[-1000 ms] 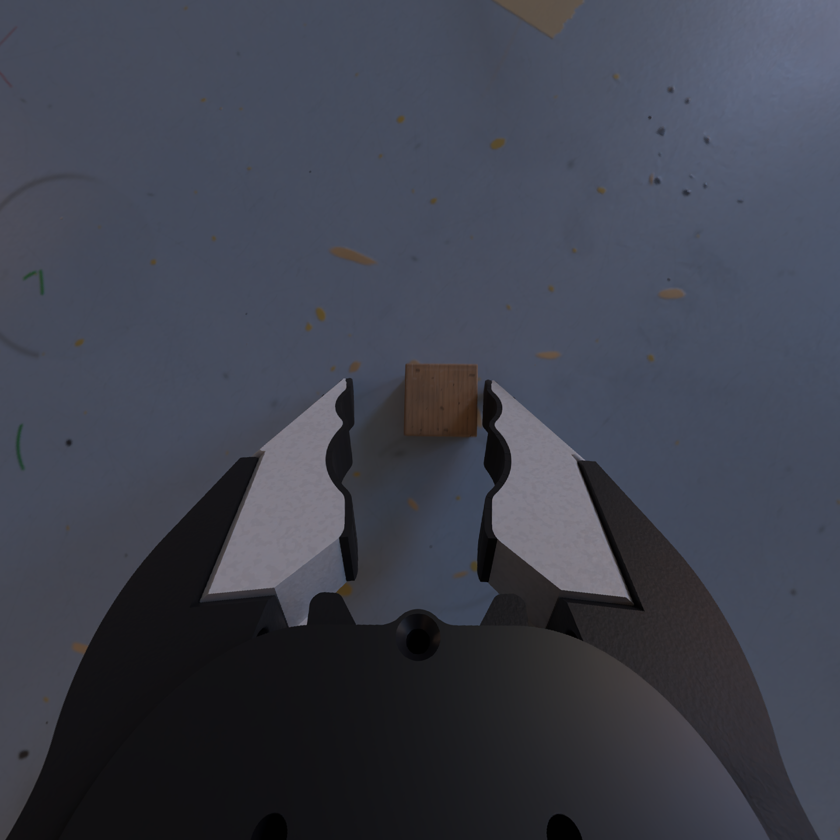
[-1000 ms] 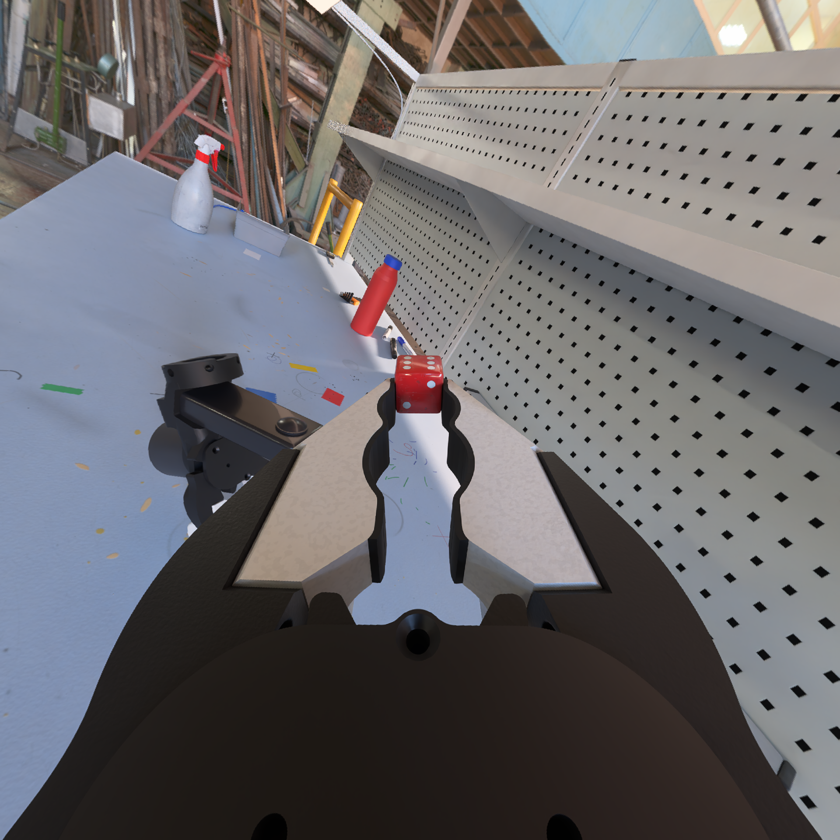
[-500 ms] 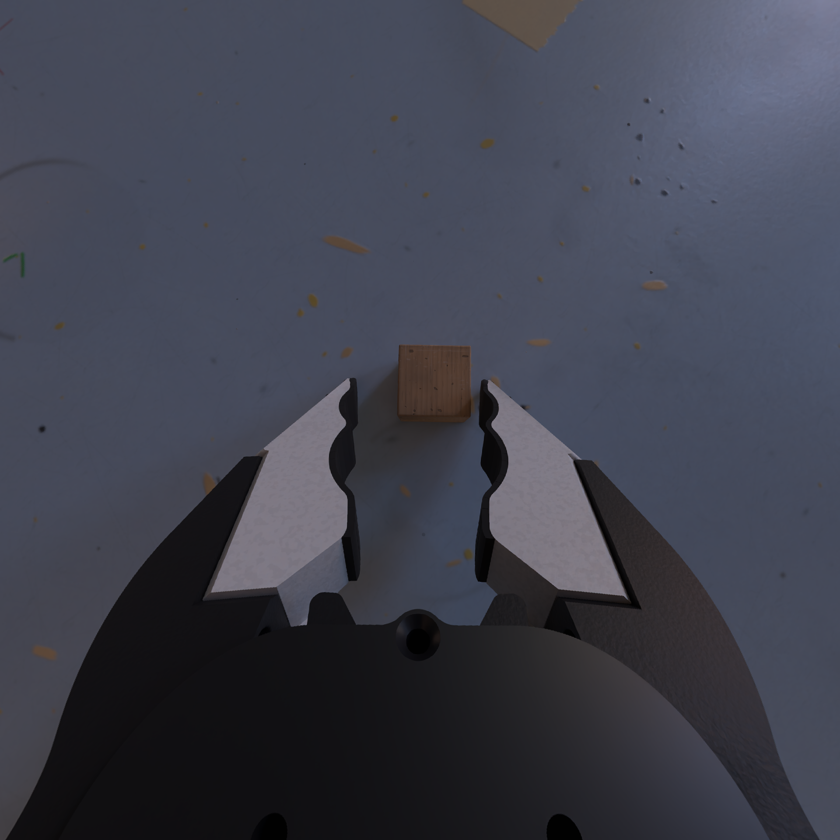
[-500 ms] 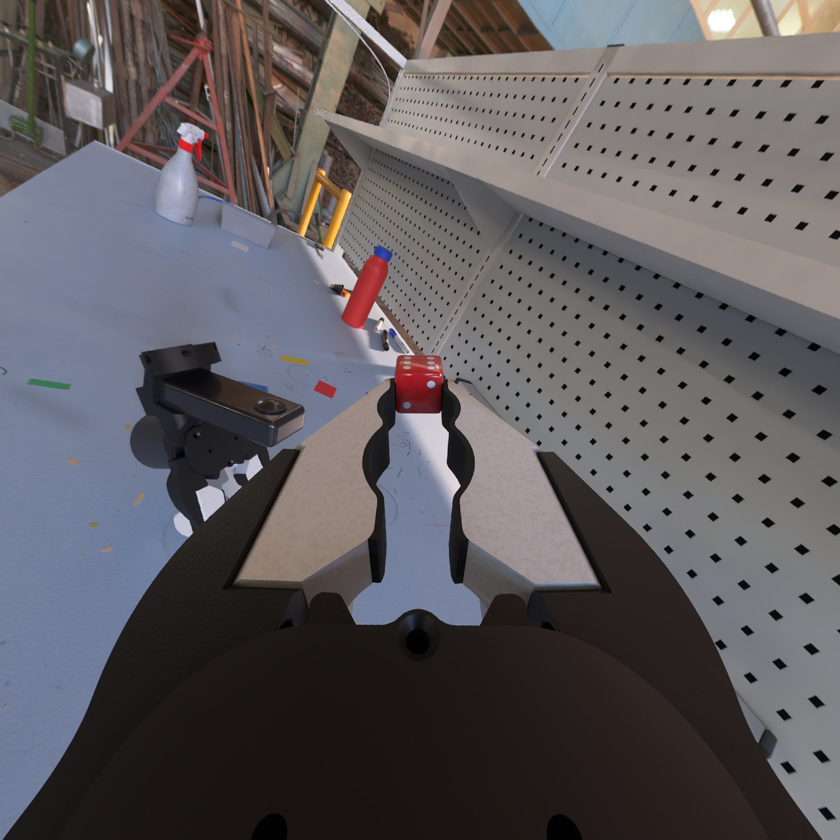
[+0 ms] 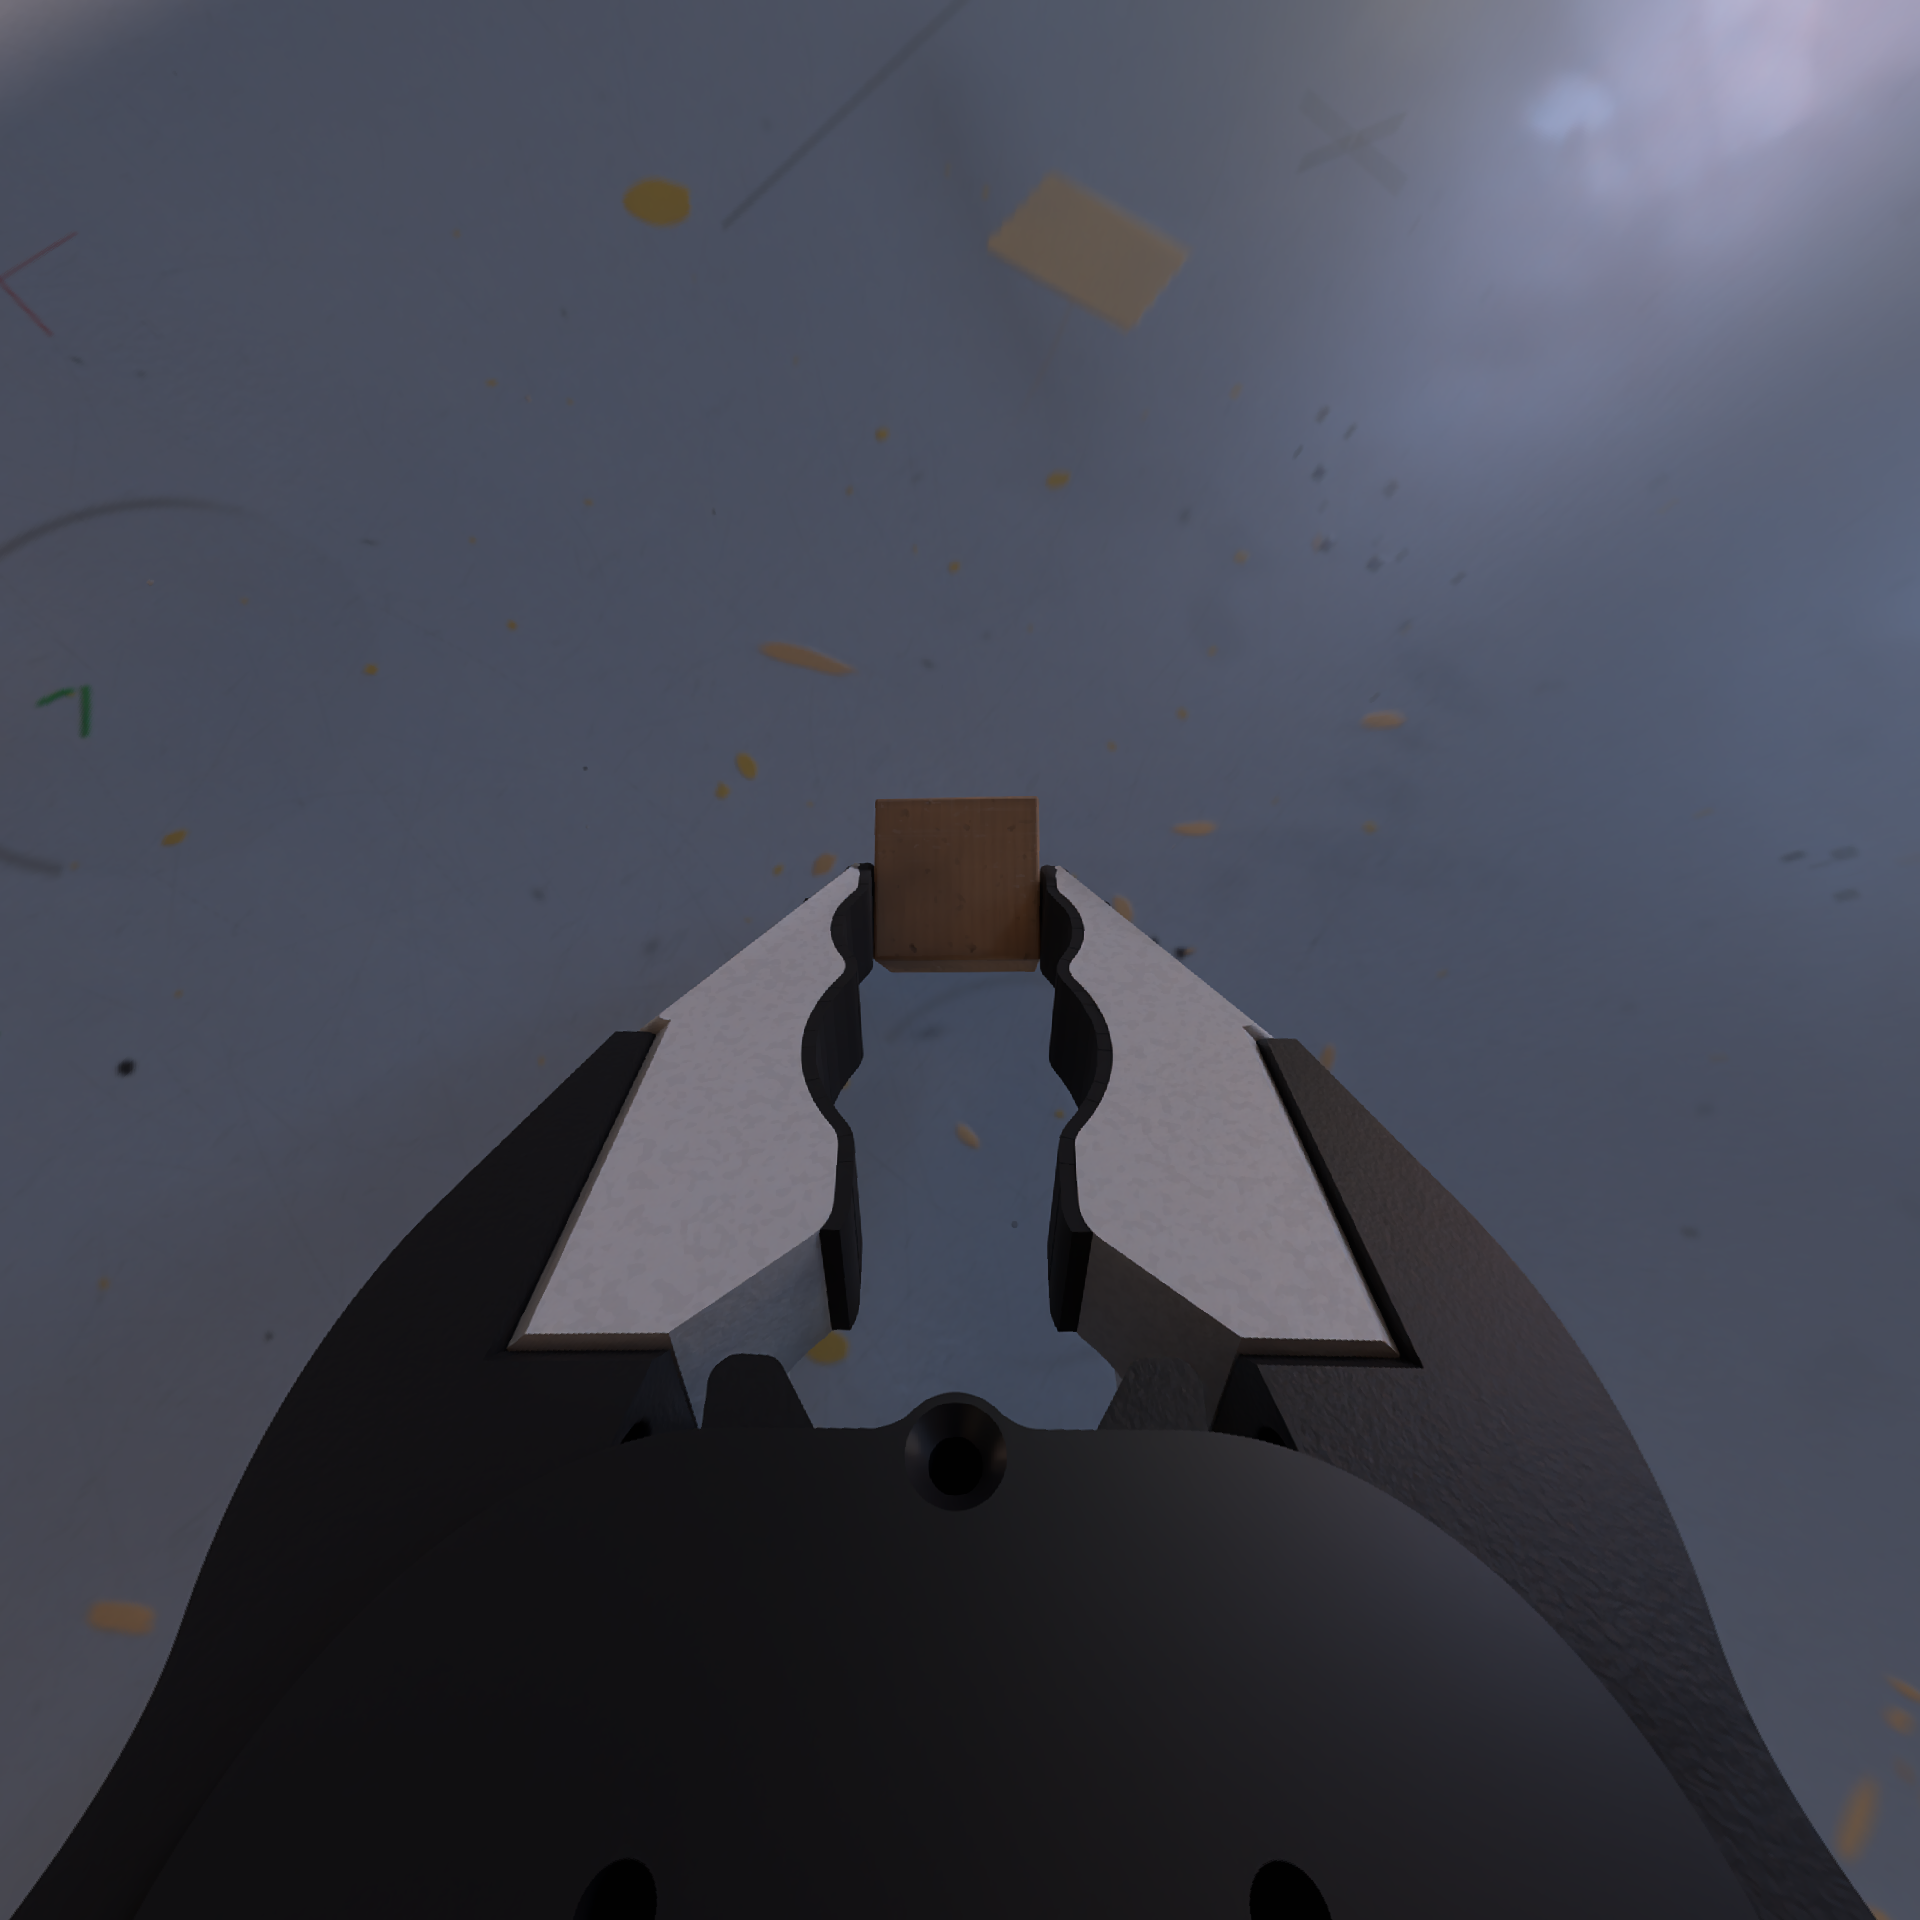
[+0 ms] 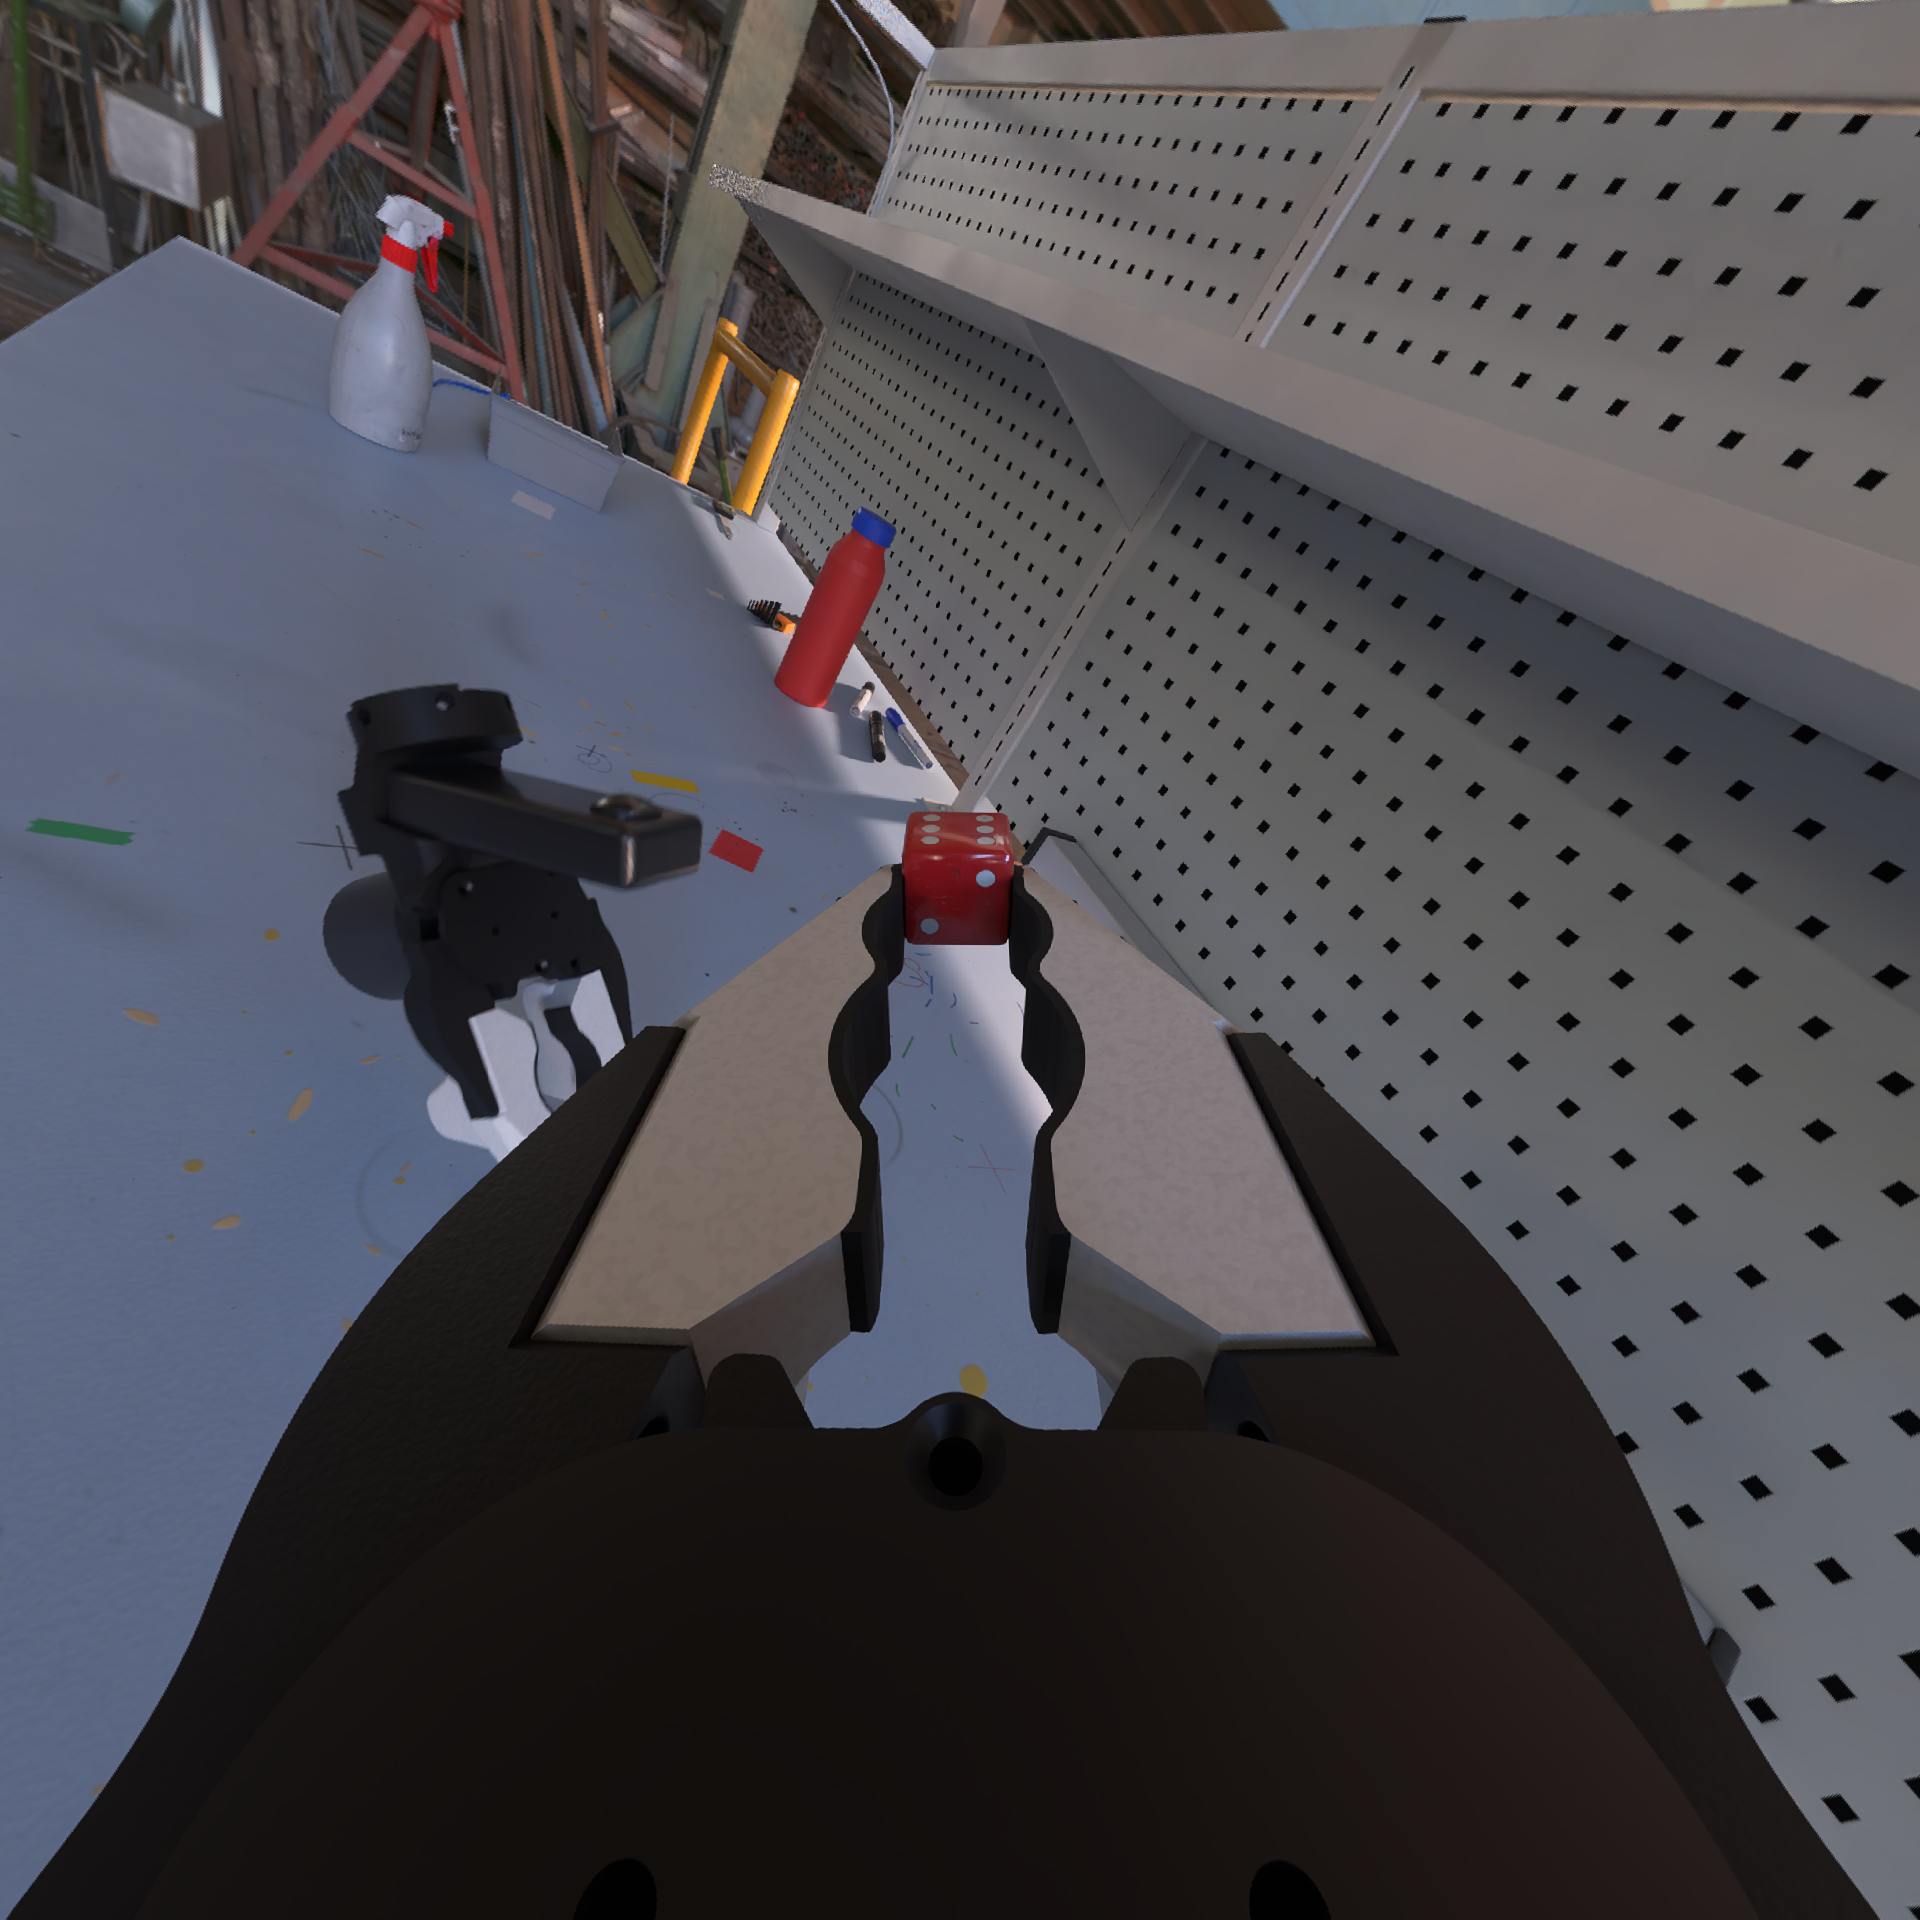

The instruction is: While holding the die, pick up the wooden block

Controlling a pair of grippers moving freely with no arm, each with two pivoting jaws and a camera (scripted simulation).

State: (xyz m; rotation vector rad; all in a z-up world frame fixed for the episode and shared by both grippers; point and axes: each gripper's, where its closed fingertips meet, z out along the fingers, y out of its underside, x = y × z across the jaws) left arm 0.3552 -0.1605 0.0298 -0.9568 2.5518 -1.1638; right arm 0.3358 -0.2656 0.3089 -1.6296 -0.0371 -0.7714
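In the left wrist view, my left gripper [image 5: 956,909] is shut on the small wooden block [image 5: 956,878], which is pinched between the two fingertips above the grey table [image 5: 416,520]. In the right wrist view, my right gripper [image 6: 958,904] is shut on the red die [image 6: 958,883] with white pips and holds it in the air near the pegboard wall [image 6: 1455,831]. The left gripper [image 6: 499,894] also shows there, pointing down over the table; its fingertips and the block are hidden behind my right gripper's body.
A red bottle [image 6: 831,623], some pens [image 6: 894,732], a white spray bottle [image 6: 384,332] and a small grey box [image 6: 551,452] stand along the table's far side. A metal shelf [image 6: 1351,343] juts from the pegboard. A tan patch [image 5: 1086,249] lies on the table.
My left gripper's jaws have closed on the wooden block, and the table now looks farther off, so the block appears lifted. My right gripper still holds the die and has shifted slightly.
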